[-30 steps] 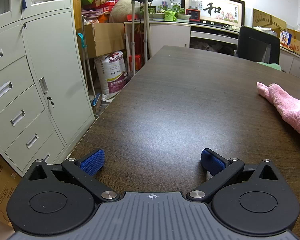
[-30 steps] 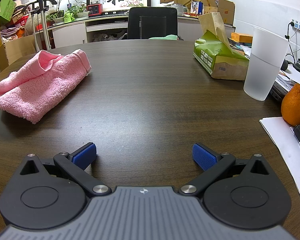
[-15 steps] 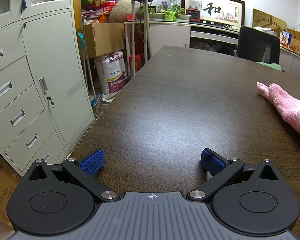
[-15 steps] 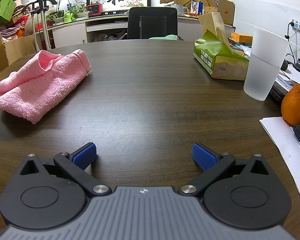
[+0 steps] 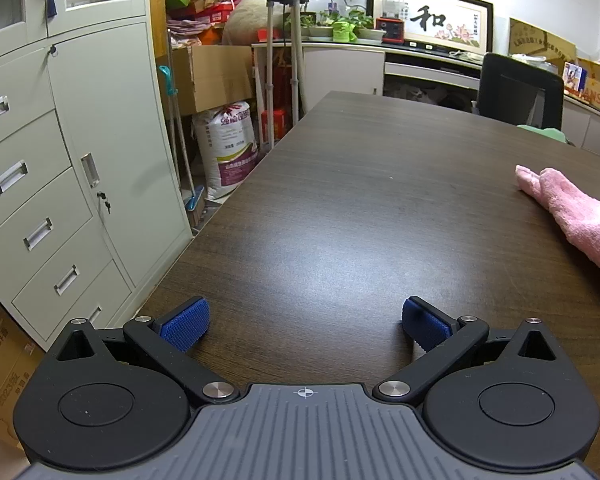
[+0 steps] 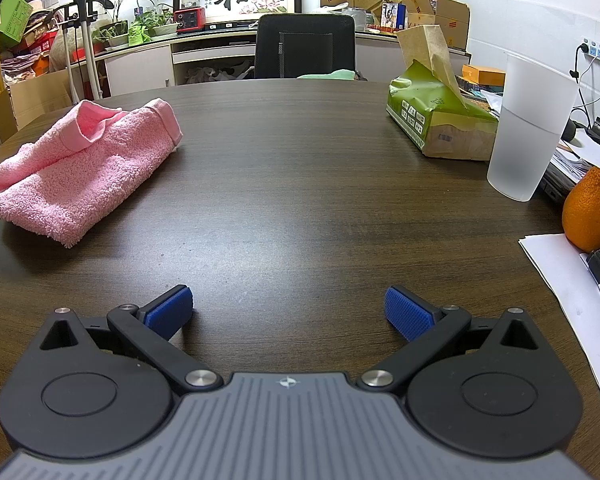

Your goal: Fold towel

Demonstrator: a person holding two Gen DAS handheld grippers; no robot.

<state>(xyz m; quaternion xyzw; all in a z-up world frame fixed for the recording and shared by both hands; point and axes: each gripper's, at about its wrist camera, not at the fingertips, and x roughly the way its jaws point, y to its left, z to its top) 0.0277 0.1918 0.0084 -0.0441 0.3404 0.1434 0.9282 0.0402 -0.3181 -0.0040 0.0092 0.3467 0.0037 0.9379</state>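
A pink towel (image 6: pixel 80 168) lies bunched and loosely folded on the dark wooden table (image 6: pixel 300 200), far left in the right wrist view. Its end also shows at the right edge of the left wrist view (image 5: pixel 572 212). My right gripper (image 6: pixel 288 312) is open and empty, low over the table, well to the right of the towel and nearer than it. My left gripper (image 5: pixel 304 326) is open and empty near the table's left front corner, well to the left of the towel.
A green tissue pack (image 6: pixel 440 120), a frosted plastic cup (image 6: pixel 532 128), an orange (image 6: pixel 590 216) and papers (image 6: pixel 564 272) sit at the table's right side. A black chair (image 6: pixel 304 46) stands at the far end. White cabinets (image 5: pixel 60 160) stand left of the table edge.
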